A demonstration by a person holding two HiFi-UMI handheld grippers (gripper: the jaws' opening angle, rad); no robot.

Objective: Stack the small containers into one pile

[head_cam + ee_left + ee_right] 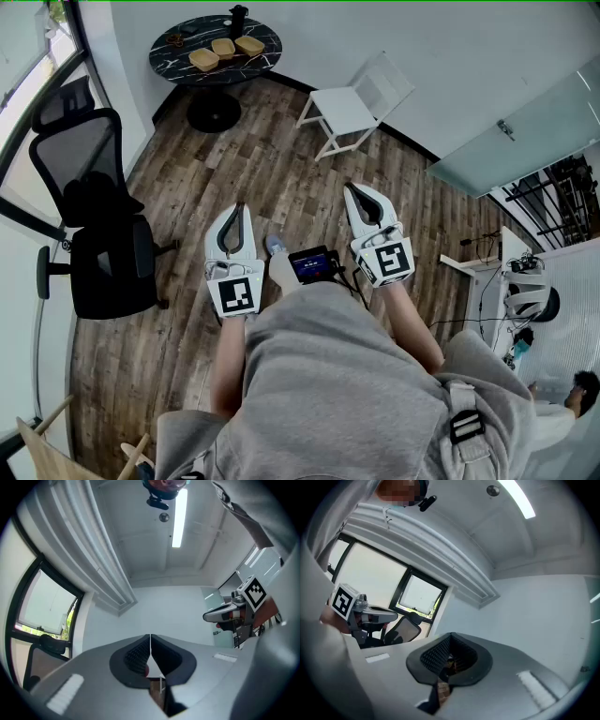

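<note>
Three shallow tan containers [203,59] [223,48] [249,45] lie side by side on a round black marble table [169,58] at the far end of the room. I stand well back from it on the wood floor. In front of my chest, my left gripper [240,207] and right gripper [349,187] are both shut, and nothing is held in either. In the left gripper view the jaws [150,639] meet in a thin line and face a white wall and the ceiling. The right gripper view shows closed jaws [450,637] facing a wall and windows.
A white folding chair [352,108] stands right of the table, and a black office chair [103,234] stands by the left window. A dark jug [238,17] sits at the table's back. A small screen device [313,263] hangs between my grippers. A glass panel [525,131] and a desk [497,267] are at the right.
</note>
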